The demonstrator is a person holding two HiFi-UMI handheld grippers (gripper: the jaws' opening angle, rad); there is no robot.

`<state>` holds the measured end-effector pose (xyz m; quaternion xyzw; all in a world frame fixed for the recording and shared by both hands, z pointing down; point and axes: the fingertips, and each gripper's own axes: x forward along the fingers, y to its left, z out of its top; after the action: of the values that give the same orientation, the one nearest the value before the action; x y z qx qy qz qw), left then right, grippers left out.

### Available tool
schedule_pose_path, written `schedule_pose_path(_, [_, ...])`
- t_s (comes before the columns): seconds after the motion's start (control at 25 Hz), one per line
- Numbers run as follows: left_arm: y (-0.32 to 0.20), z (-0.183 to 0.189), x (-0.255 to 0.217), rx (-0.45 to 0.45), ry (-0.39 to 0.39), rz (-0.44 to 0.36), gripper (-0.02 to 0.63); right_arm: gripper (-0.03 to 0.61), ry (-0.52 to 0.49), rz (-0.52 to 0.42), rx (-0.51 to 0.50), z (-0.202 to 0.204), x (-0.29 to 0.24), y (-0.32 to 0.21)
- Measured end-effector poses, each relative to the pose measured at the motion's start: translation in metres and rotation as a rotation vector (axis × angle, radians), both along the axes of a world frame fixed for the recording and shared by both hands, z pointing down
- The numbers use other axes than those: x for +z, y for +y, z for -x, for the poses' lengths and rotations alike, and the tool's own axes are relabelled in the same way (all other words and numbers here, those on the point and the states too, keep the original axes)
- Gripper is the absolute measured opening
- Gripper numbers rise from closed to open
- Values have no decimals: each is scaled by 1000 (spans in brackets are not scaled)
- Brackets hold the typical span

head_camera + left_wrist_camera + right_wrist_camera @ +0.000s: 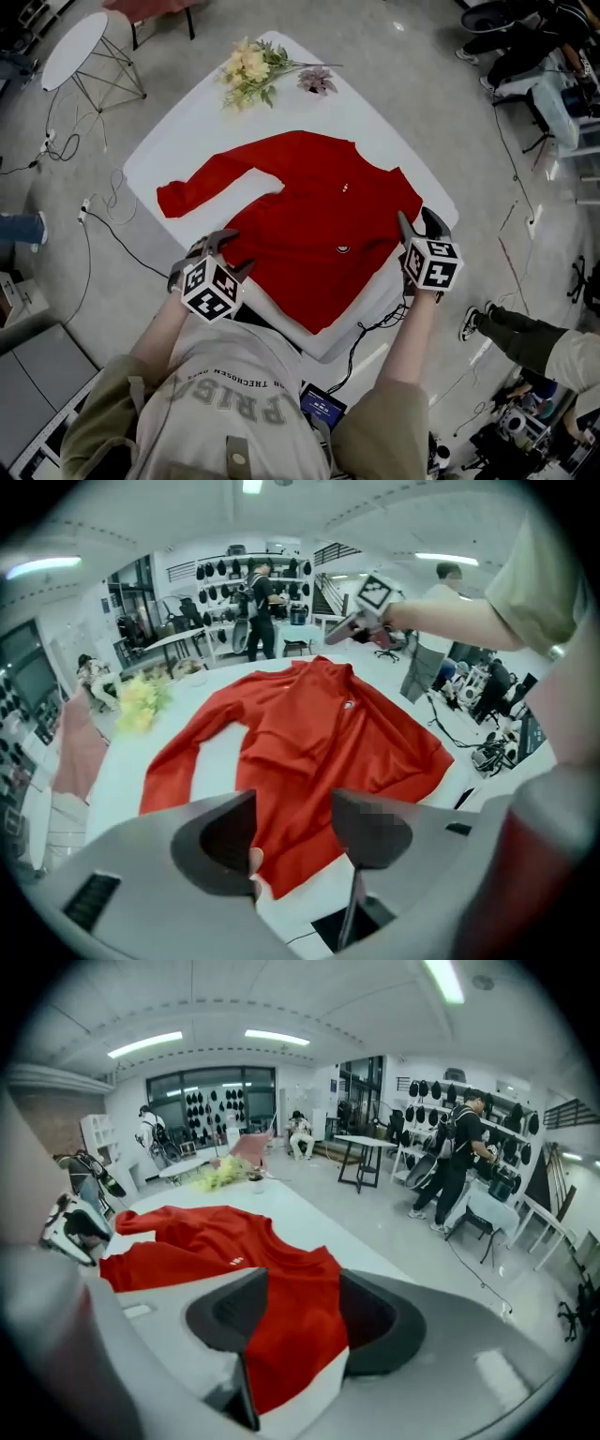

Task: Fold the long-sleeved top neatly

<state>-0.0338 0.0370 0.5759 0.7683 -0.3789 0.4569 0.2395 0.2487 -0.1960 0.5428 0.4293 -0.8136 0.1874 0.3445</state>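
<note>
A red long-sleeved top lies flat on the white table. One sleeve stretches out to the left; the other sleeve is not visible. My left gripper hovers over the top's near left hem, jaws open with nothing between them; in the left gripper view the top spreads out beyond the left gripper. My right gripper stands open above the top's right edge. In the right gripper view the red cloth shows below the right gripper, apart from the pads.
A bunch of yellow flowers lies at the table's far end. A small round white side table stands at the far left. Cables run over the floor and off the table's near edge. People stand by racks in the background.
</note>
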Motion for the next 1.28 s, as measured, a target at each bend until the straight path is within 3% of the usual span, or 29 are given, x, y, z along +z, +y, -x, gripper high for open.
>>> schedule_pose_path(0.12, [0,72,-5,-91,-28,-17,250,227,-56,-23,-10,43,-11,62])
schedule_pose_path(0.24, [0,138,-4,-128,-47,-25,250,227,-56,-25,-16,98,-5,120])
schedule_pose_path(0.48, [-4,218,2,-21,-54,-27,250,225,-68,5,15,210,7,197])
schedule_pose_path(0.76, [3,254,15,141,-97,-15,250,225,-95,-7,-28,303,3,235])
schedule_pose_path(1.04, [-6,278,26,321,-201,-11,253,225,-46,-32,-179,394,1,259])
schedule_pose_path(1.28, [-17,279,43,498,-182,11,250,225,4,21,-206,483,26,273])
